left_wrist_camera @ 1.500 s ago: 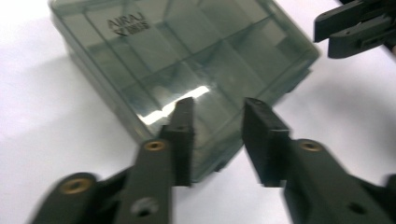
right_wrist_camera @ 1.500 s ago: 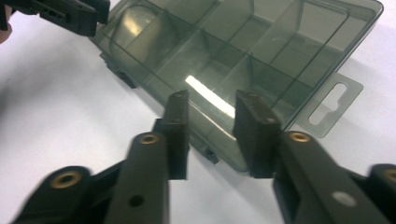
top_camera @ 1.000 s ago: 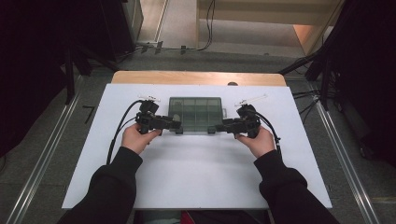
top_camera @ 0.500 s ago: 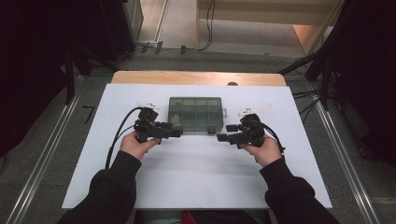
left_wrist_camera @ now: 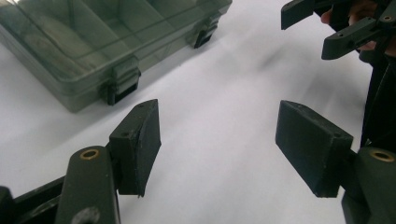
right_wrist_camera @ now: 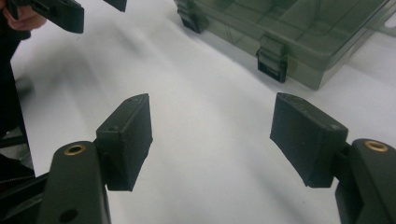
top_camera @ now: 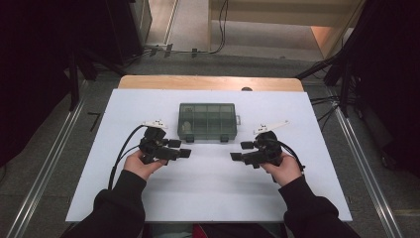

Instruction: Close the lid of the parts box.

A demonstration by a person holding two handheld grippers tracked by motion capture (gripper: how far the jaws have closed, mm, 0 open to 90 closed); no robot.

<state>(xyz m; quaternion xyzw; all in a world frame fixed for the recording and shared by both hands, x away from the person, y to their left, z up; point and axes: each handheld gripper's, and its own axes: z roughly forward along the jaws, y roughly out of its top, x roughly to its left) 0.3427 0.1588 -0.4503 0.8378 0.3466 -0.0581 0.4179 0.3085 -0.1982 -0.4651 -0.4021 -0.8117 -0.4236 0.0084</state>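
High view: I see a clear green box [top_camera: 207,122] with little compartments sitting shut on the white counter [top_camera: 208,188], toward the far side. My left hand-held gripper [top_camera: 181,148] is near the box's front left corner, not touching it. My right hand-held gripper [top_camera: 239,150] is near the front right corner, also apart from the box. The two point toward each other across a bare patch of counter. A black cable [top_camera: 121,153] loops from the left one. Both sets of jaws are spread and hold nothing. The right one's jaws have just been opening, with nothing between them.

Left gripper view: I look along my left hand-held gripper [left_wrist_camera: 218,147]. Its two black jaws stand wide apart with bare white counter [left_wrist_camera: 219,93] between them. The box [left_wrist_camera: 93,42] lies at the upper left, and I see two dark latches [left_wrist_camera: 122,84] on its front wall. The other gripper's jaws show at the upper right.

Right gripper view: my right hand-held gripper [right_wrist_camera: 212,140] is released too, jaws wide, nothing in them. The box [right_wrist_camera: 299,37] lies at the upper right, lid shut, latches facing me. The other gripper shows at the upper left corner.
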